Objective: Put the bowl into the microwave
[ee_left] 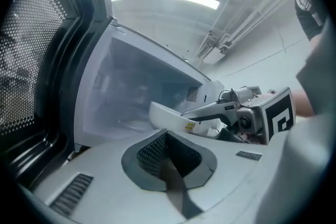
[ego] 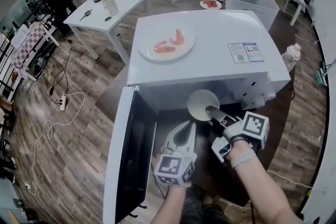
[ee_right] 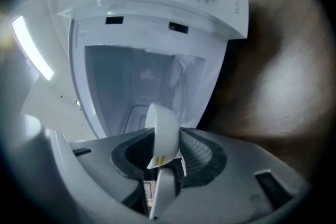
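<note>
Wood-plank floor (ego: 79, 128) all round, white tables at the back, and a cable trailing well off to the left of both claws. From left to right we note:

- Door (ego: 123, 165): swung wide open, to the left of the left claw (ego: 185, 131).
- Left claw: jaws together, nothing in them. It sits just beside the right claw (ego: 214, 113), on its left and a little behind.
- Bowl (ego: 202, 104): white, pinched by its rim, the right claw's pads closed on the wall. It juts out just ahead of the tips, tilted, at the mouth of the cavity and not yet set down.
- Microwave (ego: 210, 60): the cavity lies straight ahead of the right claw, beyond the bowl. What we see of it looks bare.
- Plate (ego: 157, 31): holds red food and rests on the microwave top, above and ahead of both claws.
- Right of the right claw: dark tabletop (ego: 273, 128) under the microwave, with a bottle (ego: 291, 55) farther off.

We judge the carry nearly done. What is left is a straight push forward, then a lowering onto the cavity floor. The right hand is the one placed for it. A rim grip on a tilted bowl may slip, and the bowl has to clear the cavity roof.
</note>
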{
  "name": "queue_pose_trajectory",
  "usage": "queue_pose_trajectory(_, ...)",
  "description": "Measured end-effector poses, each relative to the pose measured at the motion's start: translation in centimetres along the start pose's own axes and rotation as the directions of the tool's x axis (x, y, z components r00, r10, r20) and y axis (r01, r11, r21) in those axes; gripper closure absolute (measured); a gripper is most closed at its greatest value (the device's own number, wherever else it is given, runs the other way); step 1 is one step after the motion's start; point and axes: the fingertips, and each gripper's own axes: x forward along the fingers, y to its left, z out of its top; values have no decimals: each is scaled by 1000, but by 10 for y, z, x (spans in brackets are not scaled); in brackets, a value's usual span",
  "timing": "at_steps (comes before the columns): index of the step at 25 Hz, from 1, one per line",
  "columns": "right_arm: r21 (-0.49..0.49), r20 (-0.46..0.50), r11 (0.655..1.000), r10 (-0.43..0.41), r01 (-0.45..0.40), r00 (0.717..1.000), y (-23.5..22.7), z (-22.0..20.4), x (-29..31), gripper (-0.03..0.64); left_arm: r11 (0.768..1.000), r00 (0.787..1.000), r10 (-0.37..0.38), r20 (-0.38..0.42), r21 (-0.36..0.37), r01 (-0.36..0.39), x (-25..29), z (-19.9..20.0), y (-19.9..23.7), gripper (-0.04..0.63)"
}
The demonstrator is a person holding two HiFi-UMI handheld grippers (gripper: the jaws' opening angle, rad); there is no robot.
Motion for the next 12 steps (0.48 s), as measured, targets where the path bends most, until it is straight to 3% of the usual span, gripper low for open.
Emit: queue_pose_trajectory(12, -75, 34, 997, -14, 17, 999, 14, 18, 40, 476, 999, 999, 48, -20, 25, -48, 32, 13, 22, 588)
